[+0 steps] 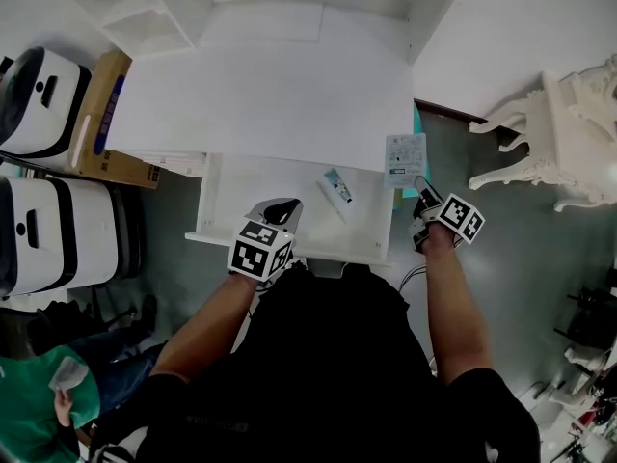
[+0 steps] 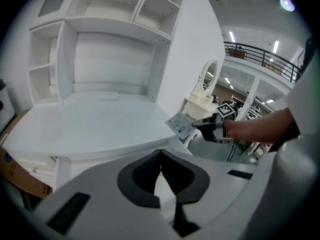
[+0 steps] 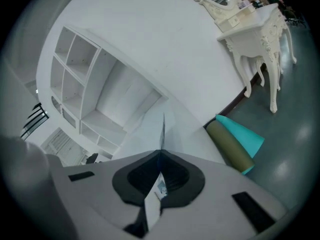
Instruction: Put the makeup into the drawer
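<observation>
On the left, the left gripper (image 1: 279, 206) hangs over the front part of the open drawer (image 1: 217, 199), tipped down. Its jaws are shut and I see nothing between them. The left arm reaches straight out from the body. Inside the drawer, more to the right, lies a small tube (image 1: 337, 186). Further right, at the right corner of the white desk (image 1: 270, 95), is the makeup packet (image 1: 405, 159), a flat, thin card. The right gripper (image 1: 421, 193) pinches the packet's near edge with its jaws closed tight on it. The right arm is stretched out beside the drawer, and its gripper points forward and a little down. I think the step now is picking up the packet to bring it over. Next, the right hand likely needs to swing left until the packet is over the open drawer, go down low, and then open its jaws. It should keep a firm pinch, since a thin card can slip.
</observation>
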The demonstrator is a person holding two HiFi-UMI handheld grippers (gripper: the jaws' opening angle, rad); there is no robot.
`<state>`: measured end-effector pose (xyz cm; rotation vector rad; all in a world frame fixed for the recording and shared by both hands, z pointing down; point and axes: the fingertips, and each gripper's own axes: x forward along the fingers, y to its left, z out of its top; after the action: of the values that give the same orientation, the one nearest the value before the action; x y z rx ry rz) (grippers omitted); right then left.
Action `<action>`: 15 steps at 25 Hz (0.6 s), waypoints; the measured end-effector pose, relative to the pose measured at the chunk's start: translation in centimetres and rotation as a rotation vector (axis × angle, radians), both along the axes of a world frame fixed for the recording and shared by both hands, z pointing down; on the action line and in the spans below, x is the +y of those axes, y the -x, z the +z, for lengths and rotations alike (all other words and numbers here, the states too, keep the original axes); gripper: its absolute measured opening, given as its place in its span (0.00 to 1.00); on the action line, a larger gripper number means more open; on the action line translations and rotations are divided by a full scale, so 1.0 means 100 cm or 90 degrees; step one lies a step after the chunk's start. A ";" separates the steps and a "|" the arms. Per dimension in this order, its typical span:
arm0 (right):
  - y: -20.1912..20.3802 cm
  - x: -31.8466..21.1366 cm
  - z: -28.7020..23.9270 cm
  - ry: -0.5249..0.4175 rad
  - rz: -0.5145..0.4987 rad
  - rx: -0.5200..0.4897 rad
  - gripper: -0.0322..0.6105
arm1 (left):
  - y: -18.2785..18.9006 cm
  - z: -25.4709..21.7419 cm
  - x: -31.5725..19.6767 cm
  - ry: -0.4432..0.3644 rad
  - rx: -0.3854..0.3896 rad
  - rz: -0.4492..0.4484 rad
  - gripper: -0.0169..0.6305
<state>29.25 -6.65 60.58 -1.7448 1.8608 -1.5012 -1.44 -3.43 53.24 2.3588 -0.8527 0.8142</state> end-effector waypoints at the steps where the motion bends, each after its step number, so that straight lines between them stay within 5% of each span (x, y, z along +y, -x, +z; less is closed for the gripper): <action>1: 0.005 0.000 -0.009 -0.016 -0.014 0.006 0.10 | 0.000 0.000 0.001 0.000 0.001 0.002 0.04; 15: 0.123 0.028 -0.072 -0.105 -0.314 0.098 0.09 | 0.017 0.005 0.006 0.002 0.005 -0.018 0.04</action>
<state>16.98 -3.88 53.36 -1.4277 2.5538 -1.3287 -3.10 -2.84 53.73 2.3407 -0.8797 0.7937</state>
